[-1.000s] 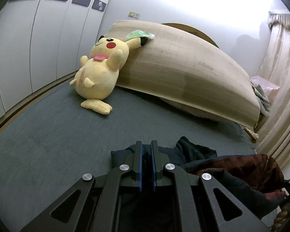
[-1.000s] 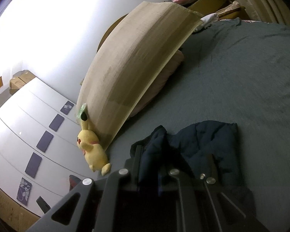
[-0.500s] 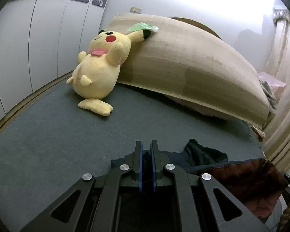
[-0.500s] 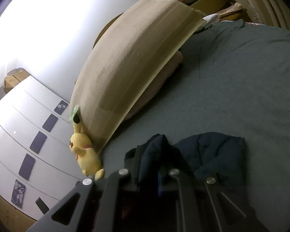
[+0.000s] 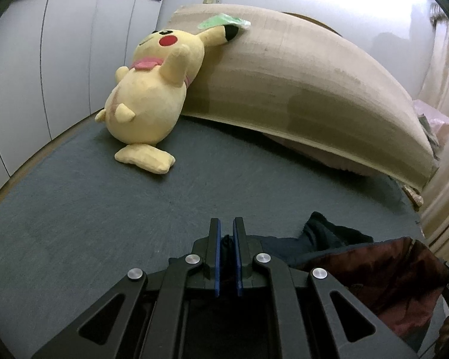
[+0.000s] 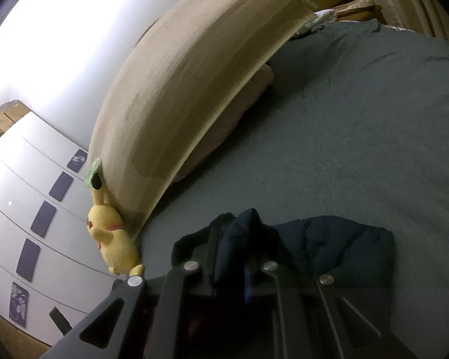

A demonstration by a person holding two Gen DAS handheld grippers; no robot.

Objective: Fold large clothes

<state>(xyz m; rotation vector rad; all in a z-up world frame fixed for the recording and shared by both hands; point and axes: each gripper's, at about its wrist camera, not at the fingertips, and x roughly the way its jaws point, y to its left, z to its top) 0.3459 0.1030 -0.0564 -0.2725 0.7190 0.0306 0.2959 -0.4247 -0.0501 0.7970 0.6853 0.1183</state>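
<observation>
Closer now looms the yellow plush toy [image 5: 152, 95] as I carry both grippers forward over the grey-green bed [image 5: 74, 209]. Left gripper [image 5: 227, 239] and right gripper [image 6: 233, 248] each have jaws clamped on the dark navy padded jacket [image 6: 338, 245], low over the bed.

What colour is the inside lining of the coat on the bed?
Dark red lining, on a navy coat; the left wrist view shows it best.

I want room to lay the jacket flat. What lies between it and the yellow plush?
Only bare grey bed cover. In the left wrist view nothing sits between the jacket and the plush.
</observation>
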